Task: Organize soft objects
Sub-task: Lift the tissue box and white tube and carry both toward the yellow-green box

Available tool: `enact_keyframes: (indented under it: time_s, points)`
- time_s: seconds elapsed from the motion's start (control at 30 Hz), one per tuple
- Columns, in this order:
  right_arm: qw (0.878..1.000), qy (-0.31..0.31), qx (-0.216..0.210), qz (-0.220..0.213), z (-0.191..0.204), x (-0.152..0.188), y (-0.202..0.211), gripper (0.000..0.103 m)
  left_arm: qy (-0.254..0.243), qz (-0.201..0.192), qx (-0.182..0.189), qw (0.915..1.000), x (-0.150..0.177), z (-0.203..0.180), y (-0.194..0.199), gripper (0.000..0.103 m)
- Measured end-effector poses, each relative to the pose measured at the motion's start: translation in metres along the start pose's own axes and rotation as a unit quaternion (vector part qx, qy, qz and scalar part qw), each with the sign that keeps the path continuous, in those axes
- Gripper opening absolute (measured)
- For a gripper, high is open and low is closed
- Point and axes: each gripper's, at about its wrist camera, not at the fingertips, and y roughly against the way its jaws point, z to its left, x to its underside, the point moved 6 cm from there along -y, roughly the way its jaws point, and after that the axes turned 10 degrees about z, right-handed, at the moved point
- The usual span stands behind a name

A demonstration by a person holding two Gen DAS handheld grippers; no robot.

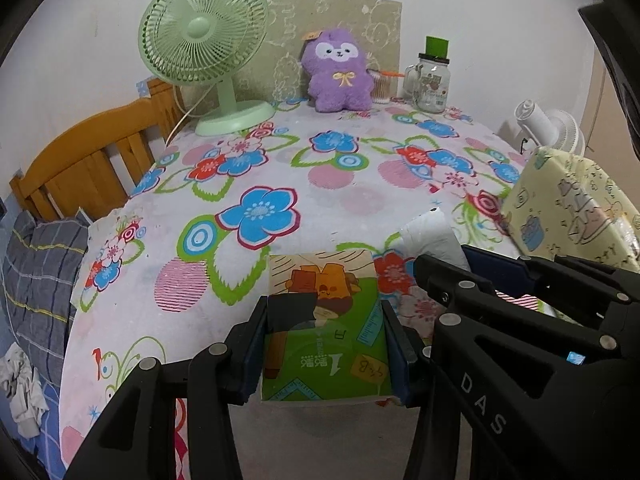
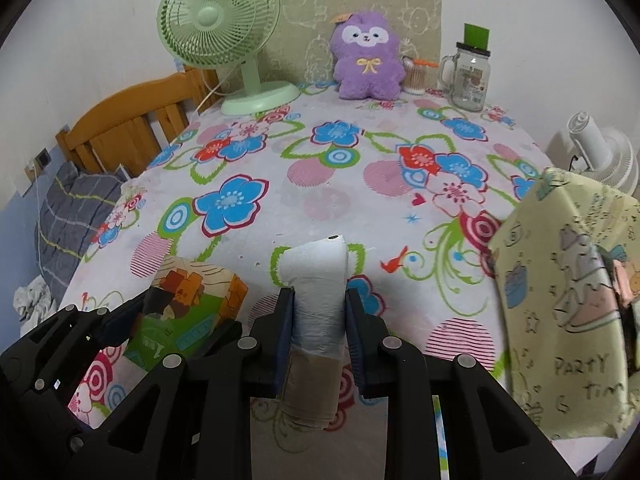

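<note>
At 6 o'clock on the floral tablecloth (image 1: 280, 152): both grippers loaded, nothing placed yet.

My left gripper (image 1: 326, 344) clamps the green tissue pack (image 1: 324, 320); my right gripper (image 2: 320, 332) squeezes the white wrapped roll (image 2: 316, 300). Both sit at the near table edge, side by side. Purple plush (image 2: 368, 60) already stands at 12 against the wall; yellow printed pack (image 2: 568, 300) leans at 3, untouched. I judge it early-to-mid: two items in hand lack a home, third pending.
</note>
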Motion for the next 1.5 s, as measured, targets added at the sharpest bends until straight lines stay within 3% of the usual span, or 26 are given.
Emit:
enact_keyframes:
  time_s: [0.97,1.5]
  points:
    - [0.998,-0.004,0.003,-0.07,-0.029,0.005,0.103,0.028,-0.022,-0.067,-0.006,0.9975,-0.012,-0.048,0.088,0.052]
    - [0.995,-0.016,0.015,-0.093,-0.078,-0.001,0.134,0.028,-0.049,-0.087,-0.001,0.995,-0.033,-0.1,0.106,0.052]
